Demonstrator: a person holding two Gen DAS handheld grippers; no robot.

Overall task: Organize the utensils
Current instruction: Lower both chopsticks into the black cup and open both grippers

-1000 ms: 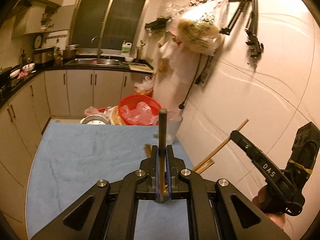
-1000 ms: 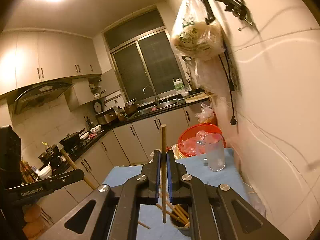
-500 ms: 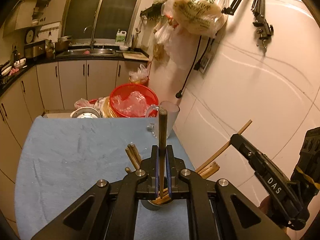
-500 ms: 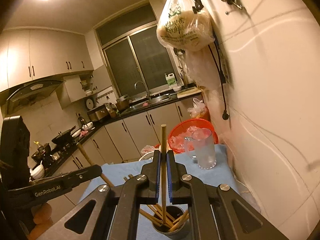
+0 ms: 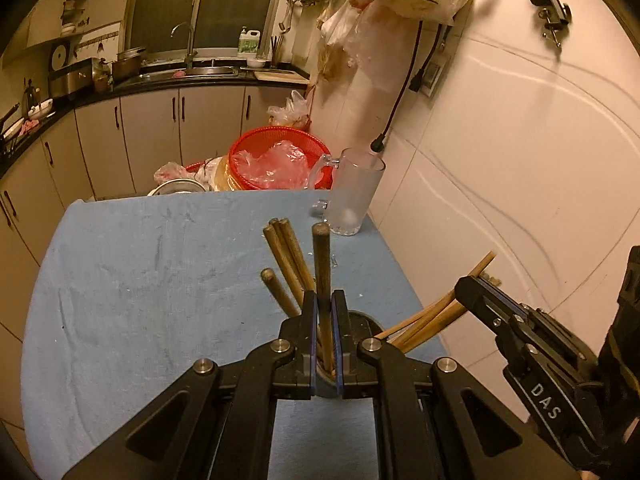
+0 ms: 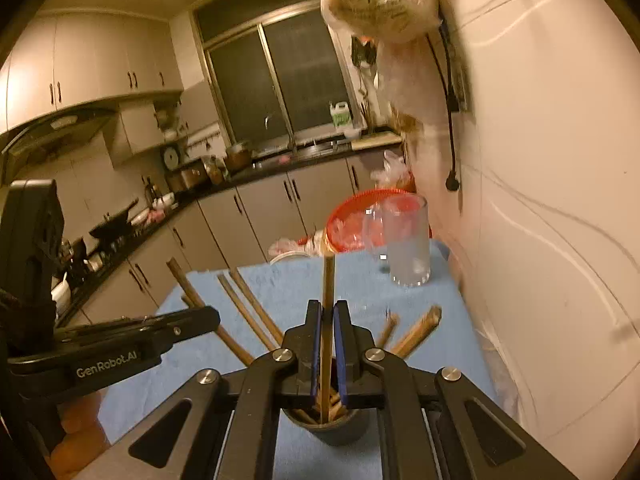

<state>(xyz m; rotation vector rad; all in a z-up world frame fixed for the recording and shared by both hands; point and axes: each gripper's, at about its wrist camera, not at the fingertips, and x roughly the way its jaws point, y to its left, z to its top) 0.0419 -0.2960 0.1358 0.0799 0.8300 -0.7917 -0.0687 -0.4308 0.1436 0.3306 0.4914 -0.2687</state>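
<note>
In the left wrist view, the left gripper (image 5: 325,340) is clamped on a dark chopstick (image 5: 322,276), which stands almost upright between the blue pads, its long axis running from 6 o'clock up to 12 o'clock, blunt end uppermost. Its lower end dips into the dark cup (image 5: 362,320) that sits directly beneath the gripper on the blue-covered surface (image 5: 140,280). More dark chopsticks (image 5: 286,256) lean out of the cup toward 11 o'clock, and pale ones (image 5: 436,312) fan toward 2 o'clock.

In the right wrist view, the right gripper (image 6: 328,344) is closed on a pale chopstick (image 6: 328,300), also near vertical, pointing to 12 o'clock with its tip down inside the cup (image 6: 332,428) (the cup lies at 6 o'clock, right under the pads). Other sticks splay from it toward 10 and 2 o'clock.

A frosted glass mug (image 5: 354,196) stands on the surface's far right corner, at about 1 o'clock from the cup, with a red basket (image 5: 276,160) just behind it.
</note>
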